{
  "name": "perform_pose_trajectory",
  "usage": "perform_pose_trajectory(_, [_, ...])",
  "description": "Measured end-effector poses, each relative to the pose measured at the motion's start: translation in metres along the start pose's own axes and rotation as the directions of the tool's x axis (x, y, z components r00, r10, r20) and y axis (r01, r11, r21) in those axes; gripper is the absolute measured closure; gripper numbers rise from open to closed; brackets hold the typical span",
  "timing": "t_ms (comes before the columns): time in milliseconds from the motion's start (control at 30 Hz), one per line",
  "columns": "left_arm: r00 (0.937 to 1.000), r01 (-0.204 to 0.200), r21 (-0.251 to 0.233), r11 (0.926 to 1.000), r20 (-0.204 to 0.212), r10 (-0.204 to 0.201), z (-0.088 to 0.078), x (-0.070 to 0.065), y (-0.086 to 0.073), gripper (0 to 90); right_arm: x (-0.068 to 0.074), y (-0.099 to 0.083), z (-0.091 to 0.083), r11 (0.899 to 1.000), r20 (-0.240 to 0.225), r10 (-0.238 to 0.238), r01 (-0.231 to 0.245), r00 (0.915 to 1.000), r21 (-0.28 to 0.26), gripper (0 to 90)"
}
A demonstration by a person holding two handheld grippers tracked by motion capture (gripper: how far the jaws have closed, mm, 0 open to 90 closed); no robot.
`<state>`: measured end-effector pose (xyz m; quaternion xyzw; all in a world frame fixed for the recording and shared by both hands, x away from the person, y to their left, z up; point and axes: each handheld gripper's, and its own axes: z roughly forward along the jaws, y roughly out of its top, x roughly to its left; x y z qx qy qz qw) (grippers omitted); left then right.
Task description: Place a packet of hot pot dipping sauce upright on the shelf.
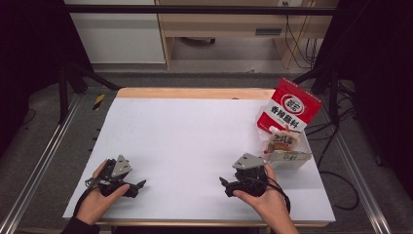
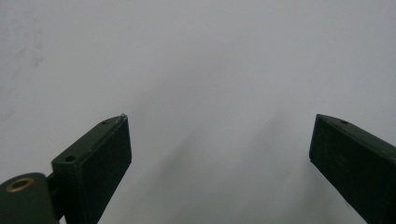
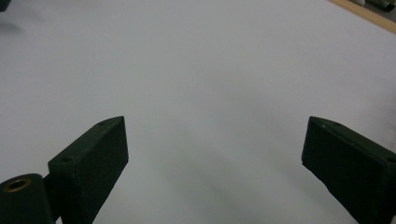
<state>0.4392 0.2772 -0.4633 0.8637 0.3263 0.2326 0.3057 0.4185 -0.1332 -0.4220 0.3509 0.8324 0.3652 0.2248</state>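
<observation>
We hold a gripper in each hand, low over the white table sheet (image 1: 195, 146), near the edge closest to us. In the high view our left gripper (image 1: 138, 185) sits at about seven o'clock on the sheet, its jaws pointing toward three o'clock. Our right gripper (image 1: 224, 182) sits at about five o'clock, its jaws pointing toward nine o'clock, so the two face each other across a bare stretch of sheet and are well apart.

In the left gripper view our left gripper (image 2: 219, 140) has its two black jaws spread wide, with nothing but plain white sheet between them. In the right gripper view our right gripper (image 3: 215, 140) is likewise wide apart and holds nothing; a strip of the table's wooden edge (image 3: 362, 13) shows at one o'clock in that view.

The things nearest our right gripper lie at about three o'clock on the sheet. A red and white seasoning packet (image 1: 290, 107) stands tilted there, its top leaning toward one o'clock. Just below it, at its six o'clock side, lies a clear bag of small packets (image 1: 284, 142), touching the red packet's lower edge. A pale label strip (image 1: 290, 157) lies at the bag's near end, just beside the grey plate on top of our right gripper.
</observation>
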Motion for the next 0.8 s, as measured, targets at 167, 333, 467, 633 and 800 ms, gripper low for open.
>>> perform_pose_trajectory(167, [1.0, -0.006, 0.006, 1.0, -0.001, 0.006, 0.0, 0.0, 0.0, 5.5, 0.0, -0.008, 0.012, 1.0, -0.007, 0.019, -0.019, 0.9998, 0.001, 7.9])
perform_pose_trajectory(333, [1.0, -0.005, 0.004, 1.0, -0.003, 0.005, 0.0, 0.001, -0.001, 5.5, -0.001, -0.012, 0.023, 1.0, -0.009, 0.03, -0.03, 0.9995, -0.006, 7.9])
perform_pose_trajectory(467, [1.0, 0.002, 0.002, 1.0, -0.004, -0.002, 0.001, 0.001, -0.001, 5.5, -0.001, -0.014, 0.031, 0.998, -0.014, 0.064, -0.064, 0.9978, -0.008, 6.9])
perform_pose_trajectory(633, [1.0, -0.009, 0.009, 0.9999, -0.003, 0.009, 0.0, 0.002, 0.0, 5.5, 0.0, -0.019, 0.037, 0.996, -0.011, 0.082, -0.083, 0.9965, -0.029, 6.4])
perform_pose_trajectory(800, [0.9998, -0.017, 0.0, 0.9998, -0.007, 0.017, 0.001, 0.001, 0.002, 5.3, 0.003, -0.022, 0.038, 0.997, -0.038, 0.067, -0.069, 0.997, -0.043, 6.0])
